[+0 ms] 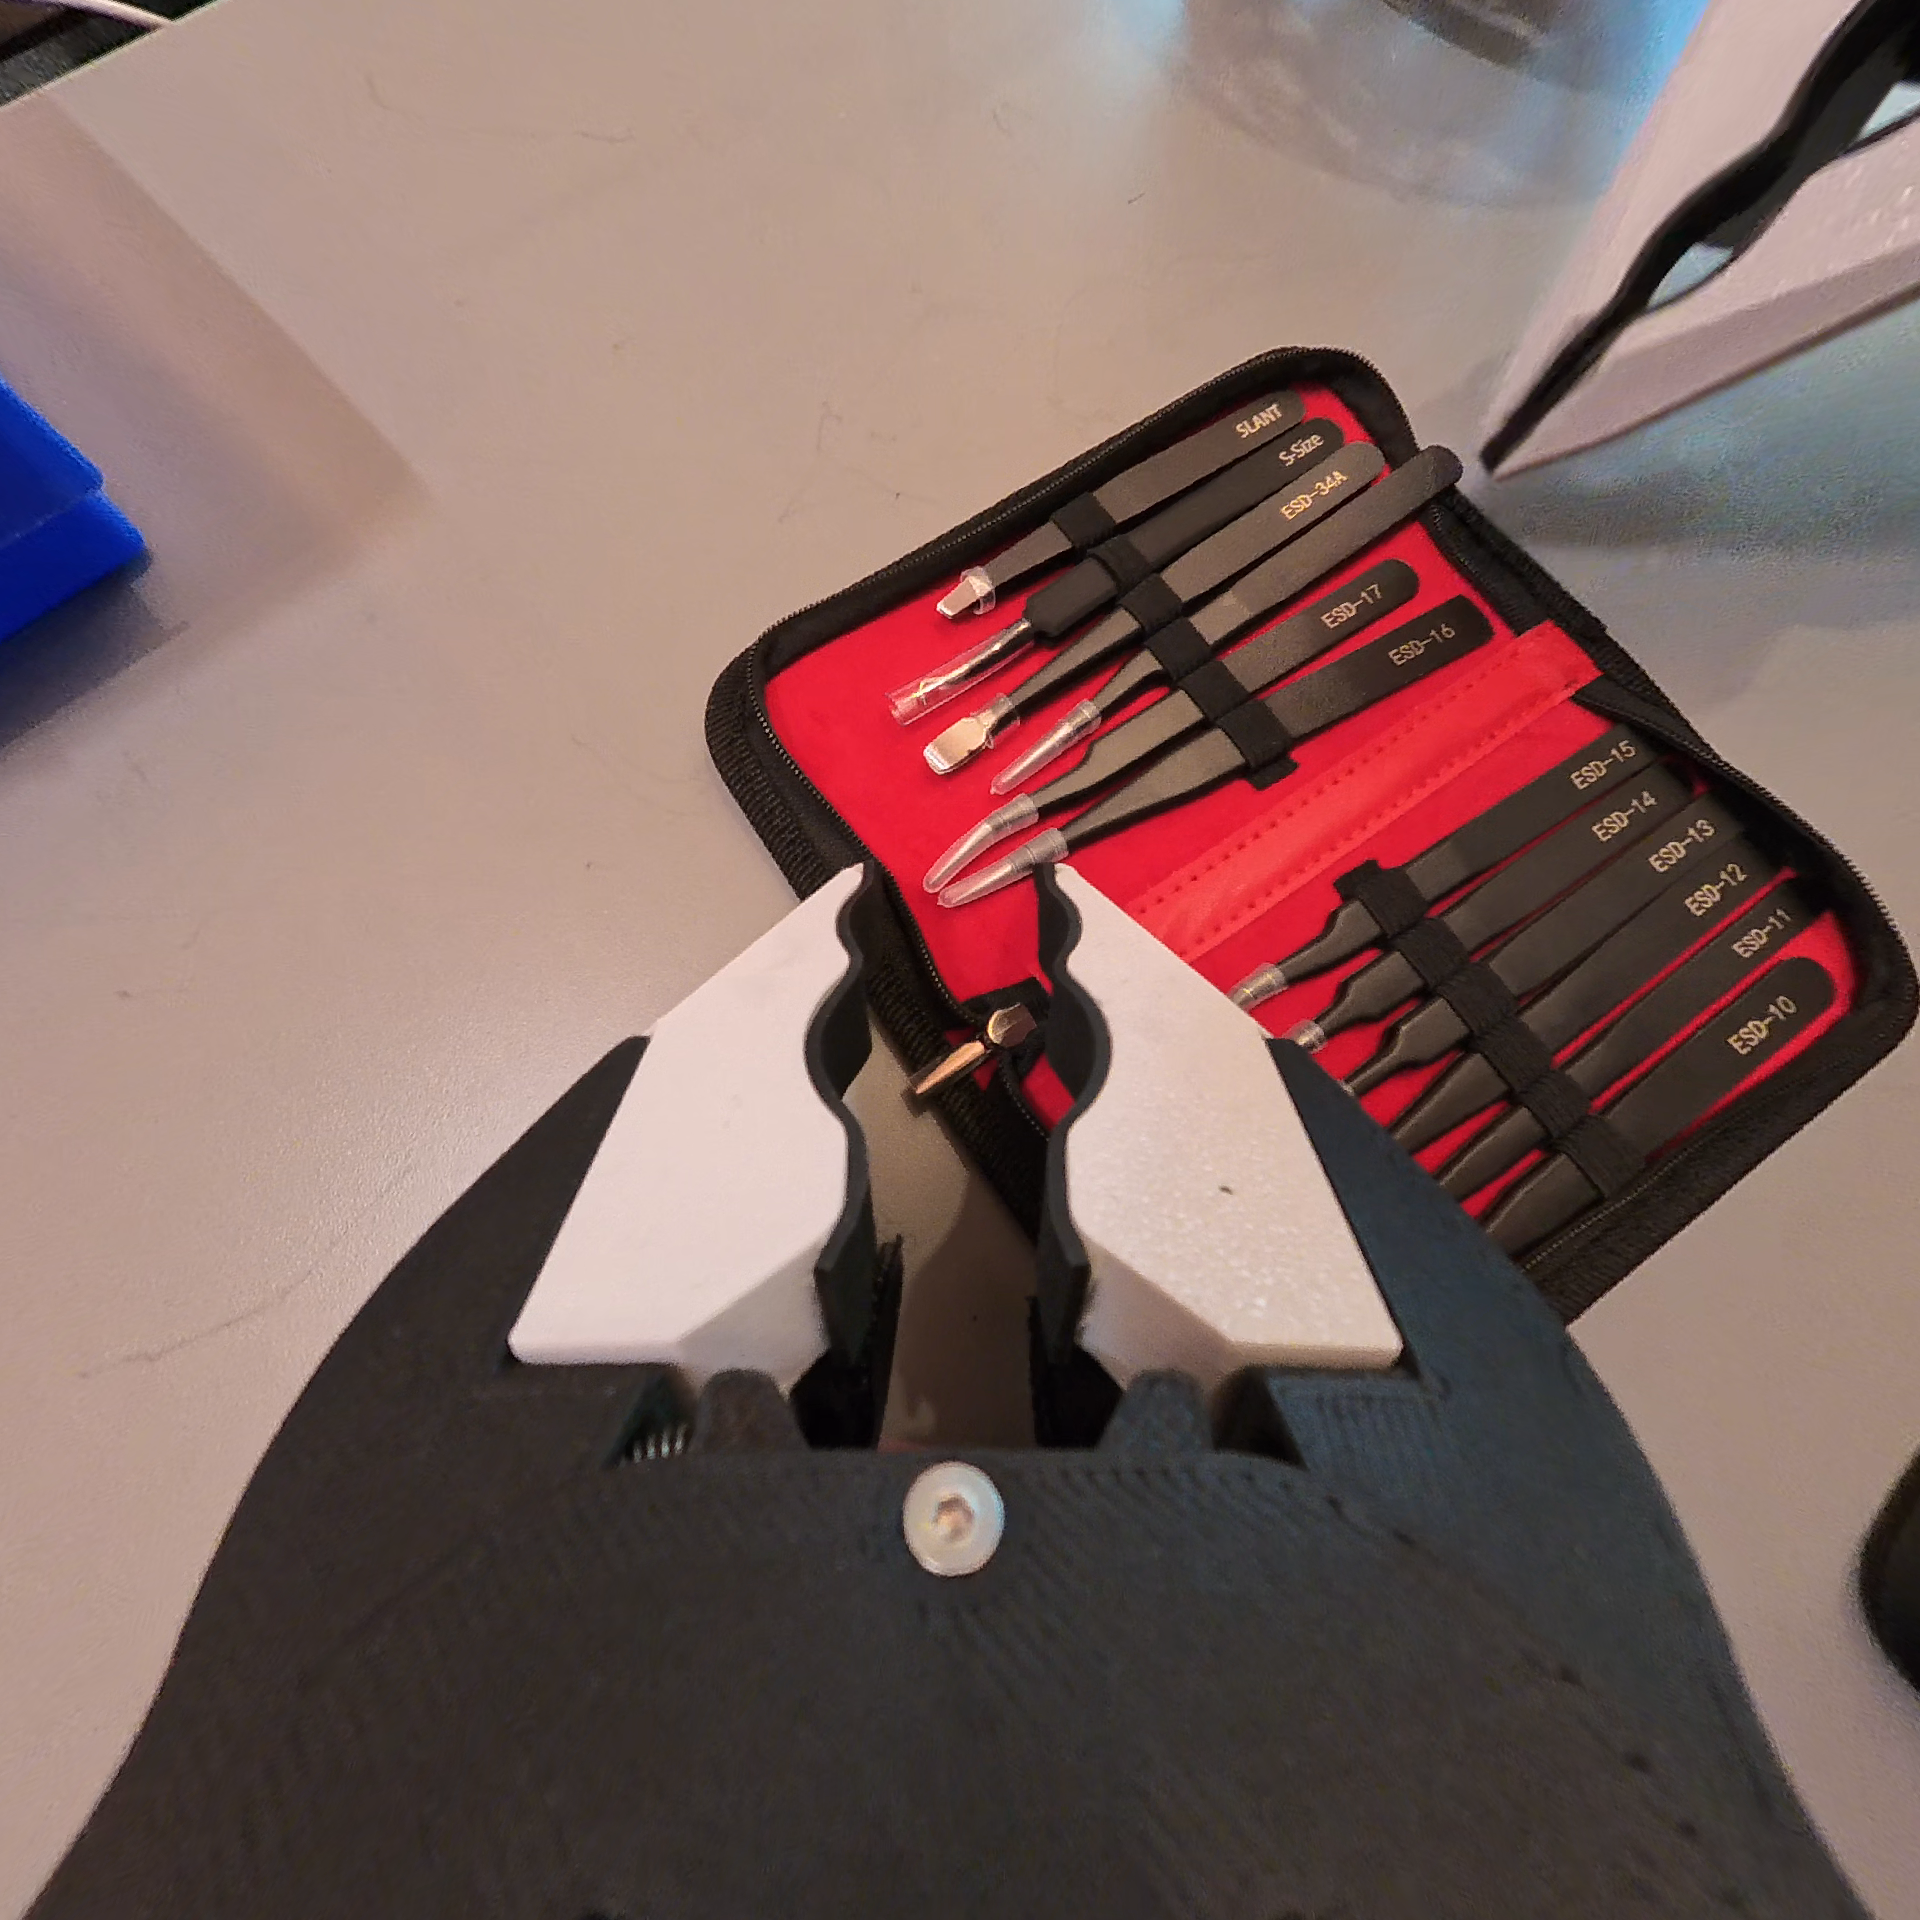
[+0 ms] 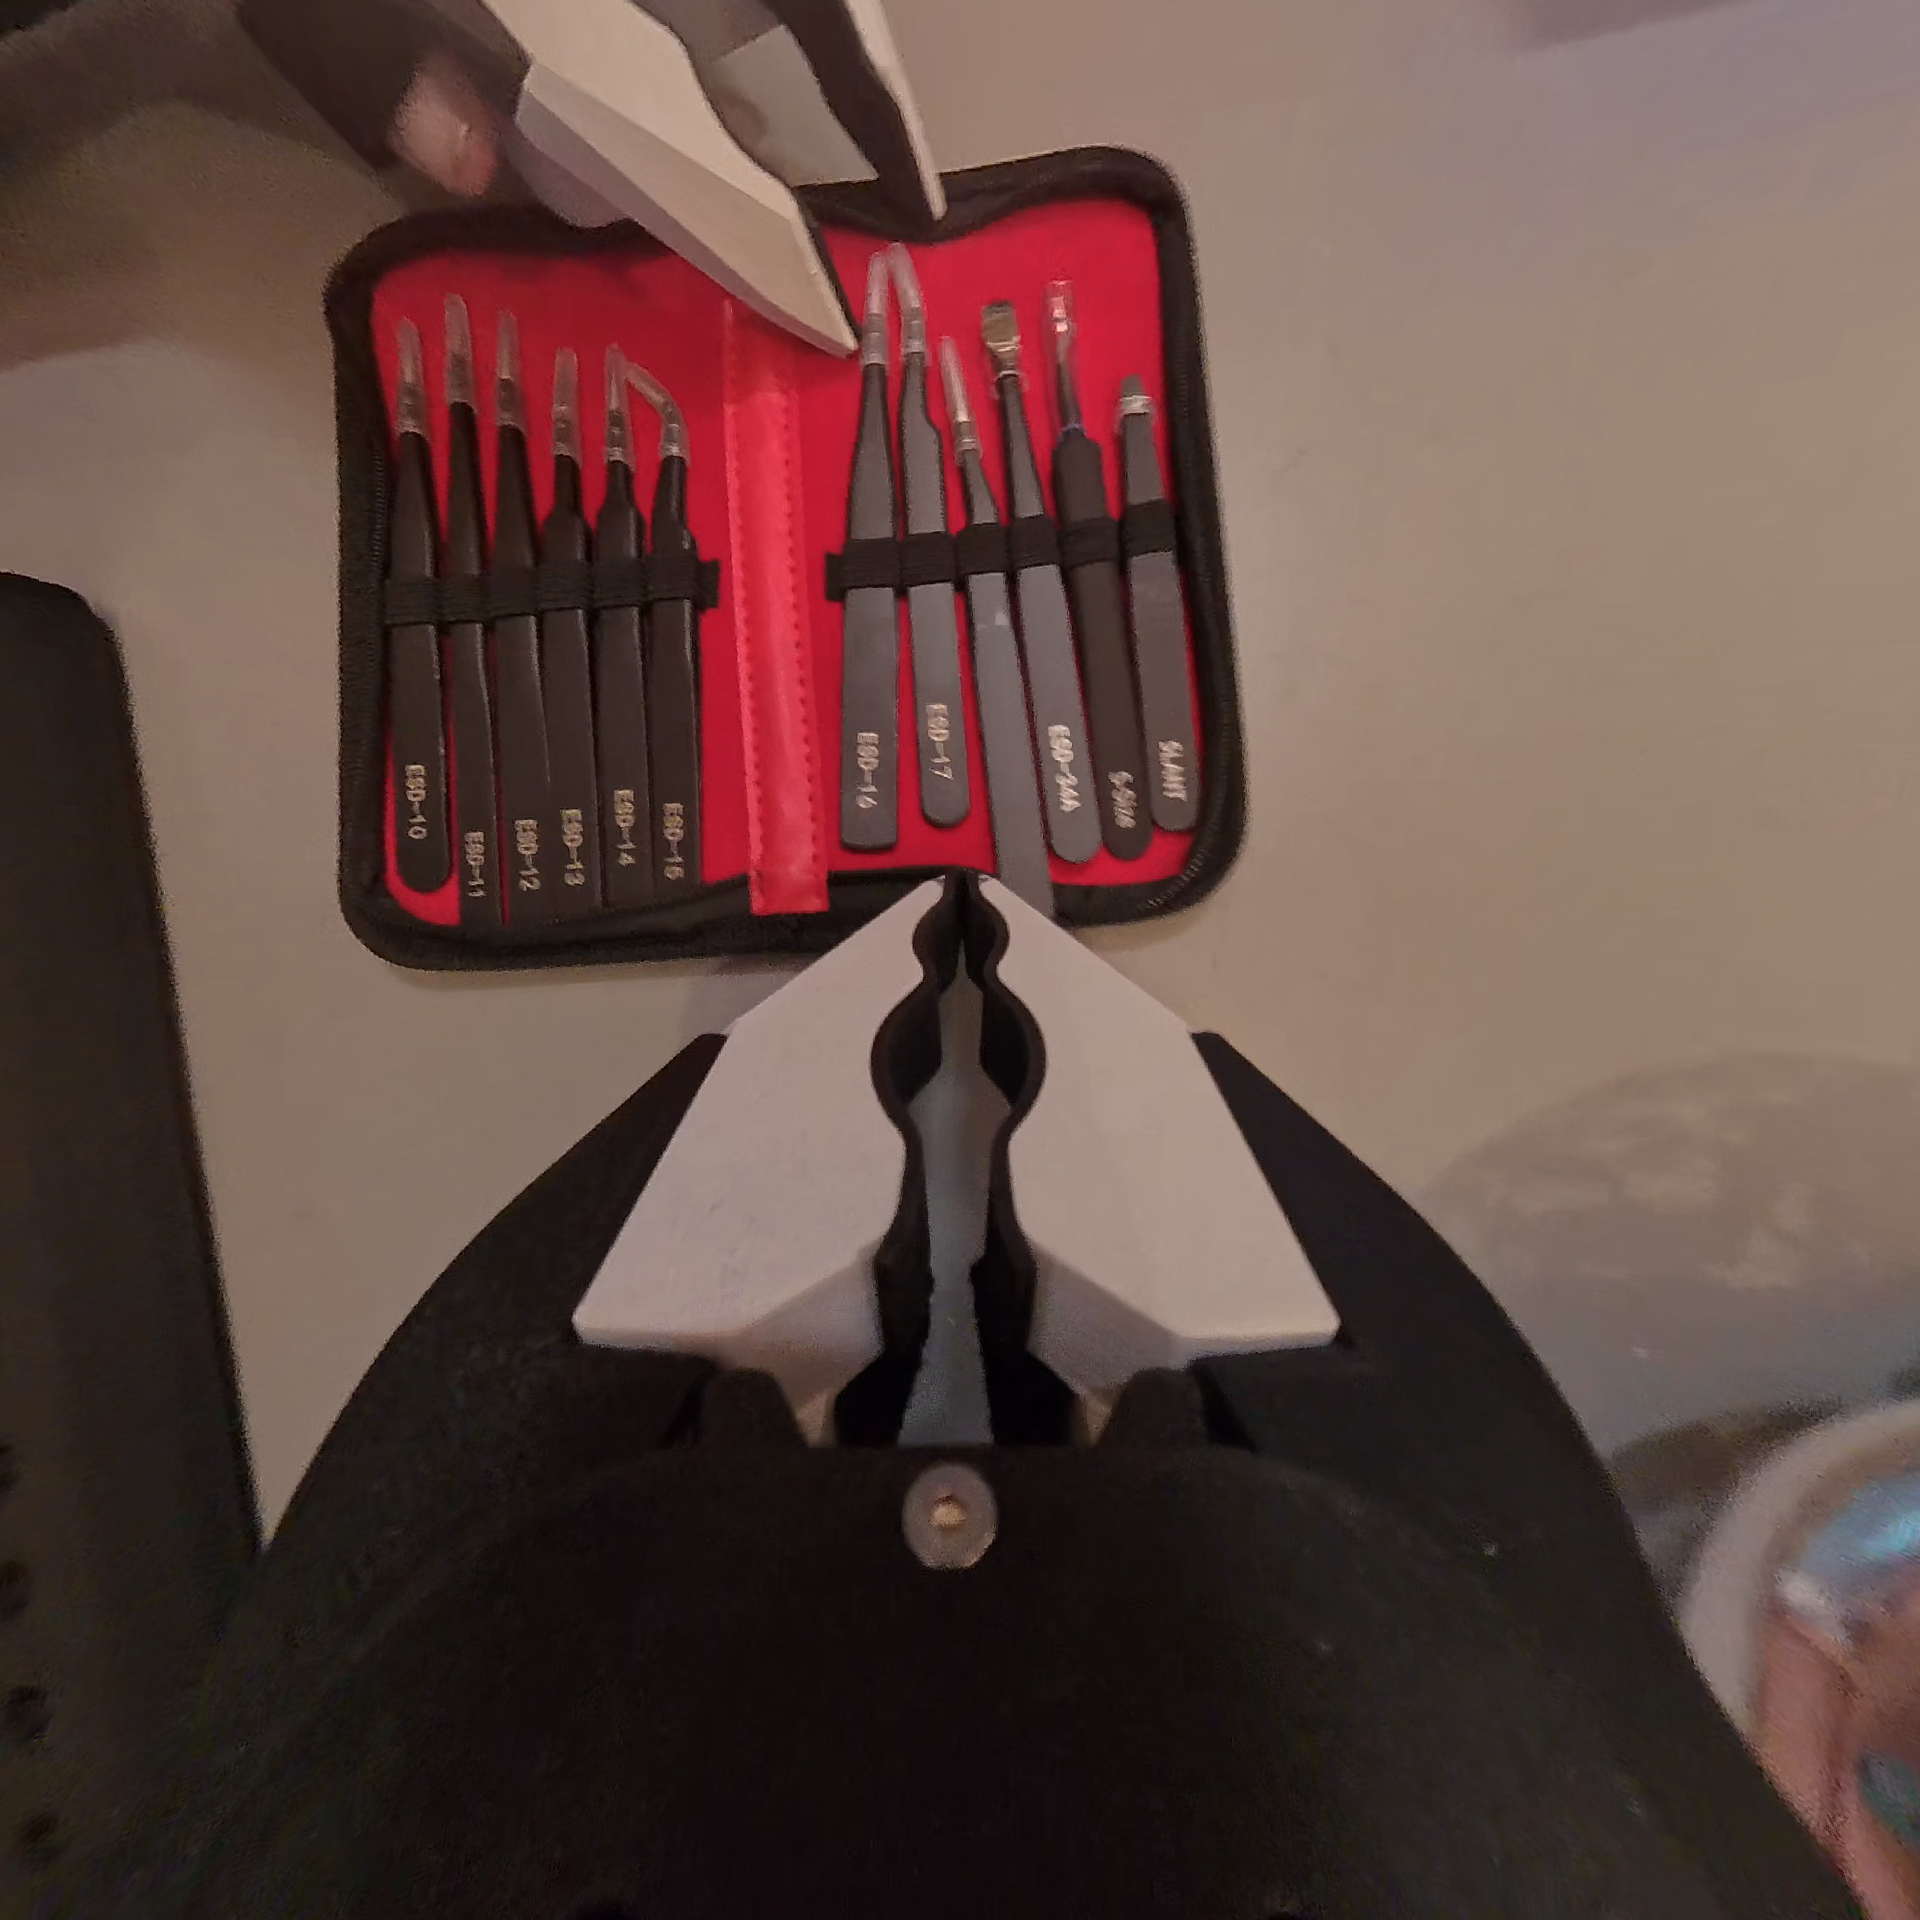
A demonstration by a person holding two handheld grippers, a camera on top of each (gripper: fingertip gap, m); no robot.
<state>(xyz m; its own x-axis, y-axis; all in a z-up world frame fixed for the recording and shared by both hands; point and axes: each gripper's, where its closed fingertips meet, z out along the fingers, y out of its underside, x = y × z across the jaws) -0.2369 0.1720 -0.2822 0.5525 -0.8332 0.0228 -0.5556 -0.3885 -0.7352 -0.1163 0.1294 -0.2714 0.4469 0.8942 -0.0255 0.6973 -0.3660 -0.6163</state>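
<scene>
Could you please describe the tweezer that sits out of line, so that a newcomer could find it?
On the grey table lies an open zip case lined in red. In its half with the mixed tips, the third tweezer from the spine alone reaches onto the case's rim.

An opened zip case [image 2: 1210, 499] lies flat on the tabletop [image 2: 1507, 520]. Inside it, two rows of tweezers sit under elastic bands, one row [image 2: 540, 665] on each side of the centre fold [image 2: 774, 623]; one tweezer [image 2: 1003, 707] of the right row [image 2: 1049, 665] sticks out past the case's near edge. The right gripper [image 2: 961, 883] is just before that near edge, at the fold. The left gripper [image 1: 961, 883] is over the case's far edge, beside the zip pull [image 1: 961, 1049]. A box [image 1: 52, 520] stands well apart to the left.
</scene>
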